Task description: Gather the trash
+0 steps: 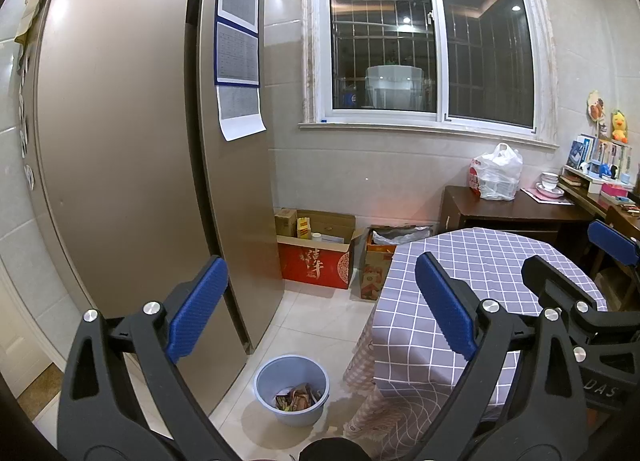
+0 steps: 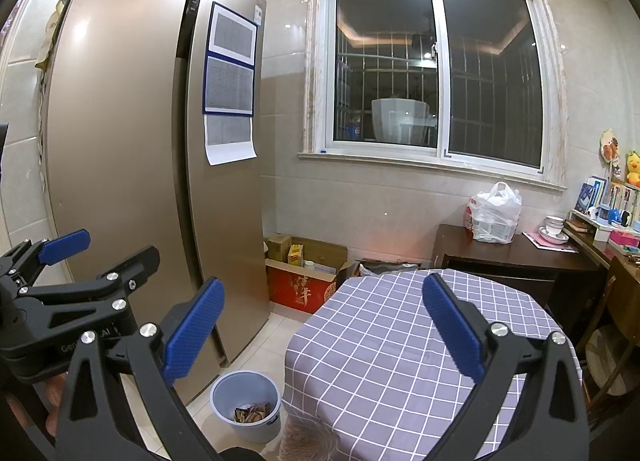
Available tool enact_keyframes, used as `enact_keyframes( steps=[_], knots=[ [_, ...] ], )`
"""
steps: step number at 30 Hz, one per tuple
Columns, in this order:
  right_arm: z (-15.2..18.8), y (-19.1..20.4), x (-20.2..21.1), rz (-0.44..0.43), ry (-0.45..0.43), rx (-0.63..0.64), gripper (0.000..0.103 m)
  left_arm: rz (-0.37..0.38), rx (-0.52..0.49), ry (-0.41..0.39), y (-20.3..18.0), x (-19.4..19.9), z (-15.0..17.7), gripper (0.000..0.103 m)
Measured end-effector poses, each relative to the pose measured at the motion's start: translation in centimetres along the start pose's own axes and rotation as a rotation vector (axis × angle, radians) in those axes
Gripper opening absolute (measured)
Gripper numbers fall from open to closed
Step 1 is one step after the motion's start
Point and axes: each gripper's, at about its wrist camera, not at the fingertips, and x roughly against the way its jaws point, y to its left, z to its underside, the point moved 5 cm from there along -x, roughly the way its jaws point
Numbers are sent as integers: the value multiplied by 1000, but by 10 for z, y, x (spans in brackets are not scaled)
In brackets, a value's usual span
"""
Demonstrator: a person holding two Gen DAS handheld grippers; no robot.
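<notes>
One blue bin [image 1: 291,390] stands upright on the floor, mouth facing up, between the fridge [image 1: 132,149] and the checked counter [image 1: 480,285]; crumpled trash [image 1: 298,397] lies inside (pieces too jumbled to count). Left tool [image 1: 320,309] and right tool [image 2: 324,329] both gape wide, holding nothing.

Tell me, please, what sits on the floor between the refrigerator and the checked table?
A blue bin holding scraps stands there, between the refrigerator and the table; both wrist views show it.
</notes>
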Motion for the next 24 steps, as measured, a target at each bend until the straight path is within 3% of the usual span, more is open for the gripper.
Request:
enact_keyframes(
  steps=[24],
  knots=[
    [-1, -5, -5, -21, 25, 0, 97, 2, 1, 3, 3, 1, 4, 93]
  ],
)
